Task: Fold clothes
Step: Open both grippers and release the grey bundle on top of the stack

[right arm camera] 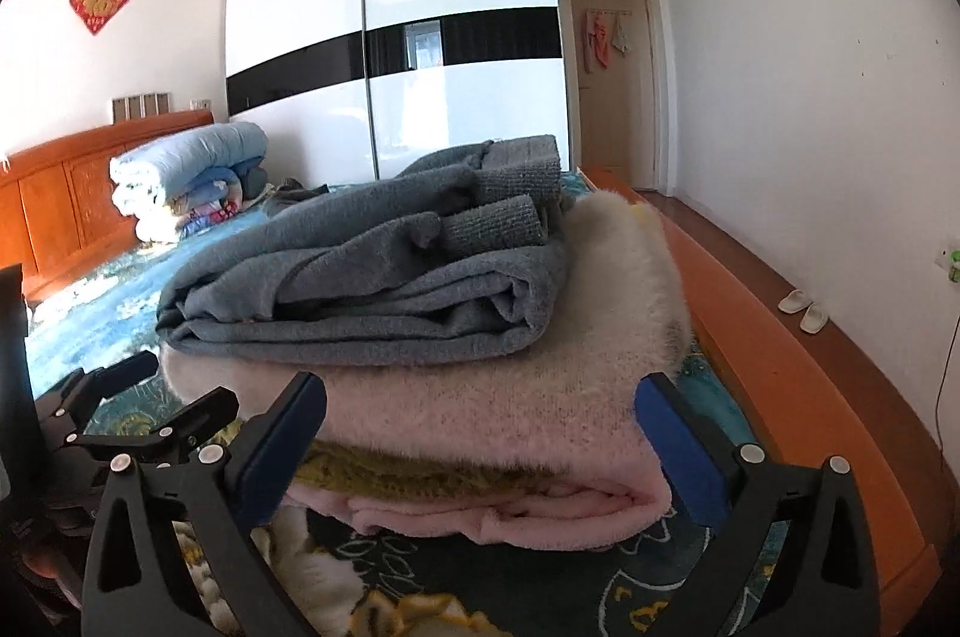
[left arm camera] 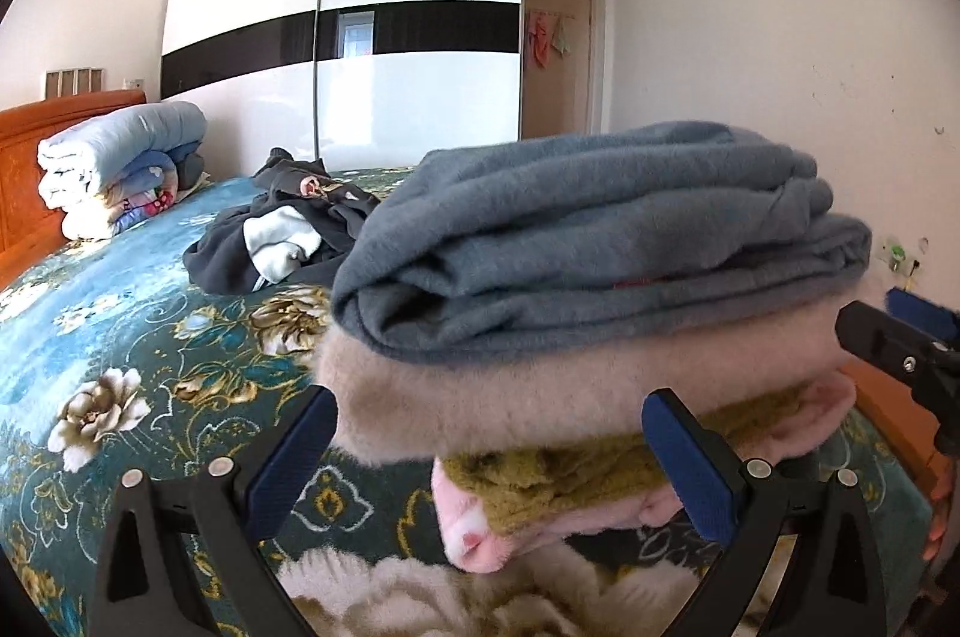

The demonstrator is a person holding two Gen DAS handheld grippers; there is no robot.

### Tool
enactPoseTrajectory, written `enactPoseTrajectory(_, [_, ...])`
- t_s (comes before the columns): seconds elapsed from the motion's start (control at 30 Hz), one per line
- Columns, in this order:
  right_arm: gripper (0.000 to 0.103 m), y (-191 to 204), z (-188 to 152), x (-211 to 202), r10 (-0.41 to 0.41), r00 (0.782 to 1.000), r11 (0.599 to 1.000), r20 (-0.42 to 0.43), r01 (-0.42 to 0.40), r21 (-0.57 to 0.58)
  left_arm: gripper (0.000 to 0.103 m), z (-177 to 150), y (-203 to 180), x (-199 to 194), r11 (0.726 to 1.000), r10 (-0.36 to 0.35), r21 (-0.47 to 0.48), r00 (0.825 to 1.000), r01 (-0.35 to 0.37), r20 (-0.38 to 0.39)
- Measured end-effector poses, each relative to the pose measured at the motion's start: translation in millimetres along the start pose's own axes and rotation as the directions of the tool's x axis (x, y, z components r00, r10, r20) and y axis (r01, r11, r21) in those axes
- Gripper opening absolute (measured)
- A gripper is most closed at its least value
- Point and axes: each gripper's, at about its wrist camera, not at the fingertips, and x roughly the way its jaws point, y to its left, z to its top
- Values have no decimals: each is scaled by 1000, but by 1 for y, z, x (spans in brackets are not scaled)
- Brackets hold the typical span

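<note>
A stack of folded clothes lies on the bed in front of both grippers. A grey-blue sweater [left arm camera: 588,241] [right arm camera: 384,289] is on top, over a fluffy pale pink garment [left arm camera: 540,397] [right arm camera: 480,409], an olive one [left arm camera: 570,481] [right arm camera: 384,475] and a pink fleece [left arm camera: 480,535] [right arm camera: 510,511] at the bottom. My left gripper [left arm camera: 489,448] is open, its fingers either side of the stack's lower edge. My right gripper [right arm camera: 480,433] is open, facing the stack's other side. The right gripper shows at the right edge of the left wrist view [left arm camera: 900,355]. The left gripper shows at lower left in the right wrist view [right arm camera: 144,409].
A pile of unfolded dark clothes [left arm camera: 282,229] lies farther up the floral bedspread [left arm camera: 120,337]. Rolled quilts [left arm camera: 120,163] rest against the orange headboard [right arm camera: 60,211]. The bed's wooden footboard [right arm camera: 780,367] runs on the right, with slippers [right arm camera: 804,310] on the floor and a white wardrobe [right arm camera: 420,67] behind.
</note>
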Motion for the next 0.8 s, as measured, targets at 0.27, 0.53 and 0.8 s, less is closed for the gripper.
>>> enactPoseTrajectory(0.27, [103, 3, -8, -4, -15, 1000, 1000, 27, 14, 23, 103, -6, 10, 9, 1000, 24, -12, 999, -24, -28])
enactPoseTrajectory(0.53, [103, 4, -10, -3, -29, 999, 999, 37, 28, 29, 103, -9, 14, 11, 999, 34, -9, 999, -34, -38])
enactPoseTrajectory(0.8, [103, 4, -13, -5, -32, 998, 999, 47, 30, 30, 103, -10, 23, 15, 998, 53, -43, 995, -56, -80])
